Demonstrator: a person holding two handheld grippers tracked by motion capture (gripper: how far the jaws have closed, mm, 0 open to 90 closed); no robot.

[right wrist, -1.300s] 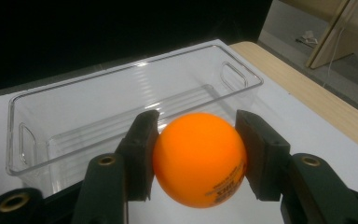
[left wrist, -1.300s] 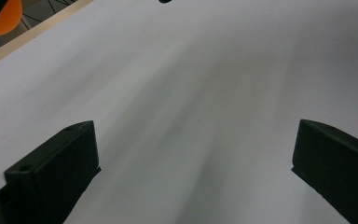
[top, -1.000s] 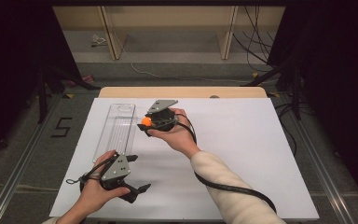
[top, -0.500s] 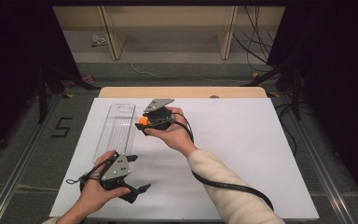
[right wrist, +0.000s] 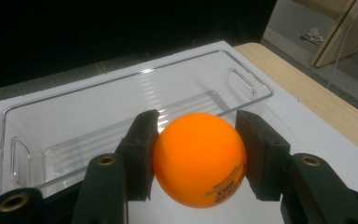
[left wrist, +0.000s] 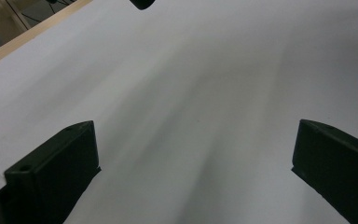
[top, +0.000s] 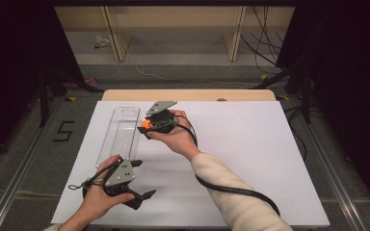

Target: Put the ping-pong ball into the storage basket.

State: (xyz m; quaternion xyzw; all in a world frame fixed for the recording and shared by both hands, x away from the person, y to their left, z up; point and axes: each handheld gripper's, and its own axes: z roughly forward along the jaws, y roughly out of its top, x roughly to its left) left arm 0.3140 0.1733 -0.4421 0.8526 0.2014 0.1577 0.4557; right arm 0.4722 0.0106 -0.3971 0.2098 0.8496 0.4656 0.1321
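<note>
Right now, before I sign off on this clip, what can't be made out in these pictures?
- Print on the orange ball: right gripper view, too small and blurred to read.
- Ball in the high view: largely covered by the right hand-held gripper.
- Clear tray near wall: right gripper view, hidden behind ball and jaws.
- Dark object at the top edge: left gripper view, cut off.

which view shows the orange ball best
The right gripper view: the orange ball is large and sharp, clamped between the right tongs. The high view shows it as a small orange spot.
</note>
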